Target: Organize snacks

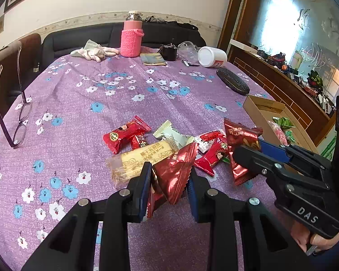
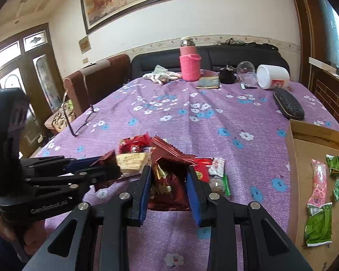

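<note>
Both grippers, left [image 1: 169, 180] and right [image 2: 169, 180], each clamp a dark red foil packet [image 1: 174, 171], seemingly clear of the pile; carry both level to the cardboard box [image 2: 305, 158], releasing low inside

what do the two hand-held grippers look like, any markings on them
Both are matte black plastic with silver pivot pins and blue pads inside the fingers. The left hand-held gripper reads "GenRobot.AI" in white on its body; the right hand-held gripper carries "DAS". No cables show, and no sleeve can be made out.
</note>
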`<state>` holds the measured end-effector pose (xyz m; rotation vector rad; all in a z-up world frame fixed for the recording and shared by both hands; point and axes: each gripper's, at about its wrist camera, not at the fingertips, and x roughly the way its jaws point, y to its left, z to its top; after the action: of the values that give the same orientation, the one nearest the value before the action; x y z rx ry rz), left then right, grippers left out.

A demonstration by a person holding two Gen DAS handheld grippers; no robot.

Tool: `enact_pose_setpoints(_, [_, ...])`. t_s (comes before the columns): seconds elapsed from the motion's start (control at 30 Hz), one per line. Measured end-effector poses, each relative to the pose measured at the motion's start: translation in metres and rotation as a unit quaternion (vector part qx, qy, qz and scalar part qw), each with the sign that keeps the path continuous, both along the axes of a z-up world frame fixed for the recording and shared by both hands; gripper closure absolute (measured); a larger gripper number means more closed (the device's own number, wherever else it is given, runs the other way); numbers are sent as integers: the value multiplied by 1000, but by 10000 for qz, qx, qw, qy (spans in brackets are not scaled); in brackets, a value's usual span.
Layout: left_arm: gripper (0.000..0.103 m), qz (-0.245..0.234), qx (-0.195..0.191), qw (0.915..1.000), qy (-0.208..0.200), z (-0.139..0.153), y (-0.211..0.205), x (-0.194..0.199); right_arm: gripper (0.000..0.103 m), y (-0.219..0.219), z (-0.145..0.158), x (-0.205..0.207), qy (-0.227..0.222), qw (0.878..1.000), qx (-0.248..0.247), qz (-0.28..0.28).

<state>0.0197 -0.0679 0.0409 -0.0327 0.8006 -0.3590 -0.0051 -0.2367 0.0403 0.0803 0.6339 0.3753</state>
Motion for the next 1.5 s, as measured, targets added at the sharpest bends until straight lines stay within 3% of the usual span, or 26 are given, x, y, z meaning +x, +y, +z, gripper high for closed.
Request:
enact_pose_setpoints(0.47, [75, 196, 316, 9990, -259, 3, -3, -7, 70, -5, 0, 0, -44, 9993, -217, -312])
enact_pose_setpoints(1.1, [75, 299, 634, 9962, -514, 4, -8, -12, 71, -19, 6, 1, -105, 9986, 11, -510])
enact_pose_setpoints(1.33, [75, 333, 586, 9966, -481, 4, -8, -12, 70, -15, 0, 5, 177, 9996, 59, -232])
enact_pose_setpoints(1.43, [75, 344, 548, 9969, -447, 4, -6, -11, 44, -3, -10, 9, 475, 9987, -197, 29])
enact_pose_setpoints(1.5, [75, 346, 541, 9970, -437, 4, -5, -10, 41, 6, -17, 10, 667, 9965, -450, 231])
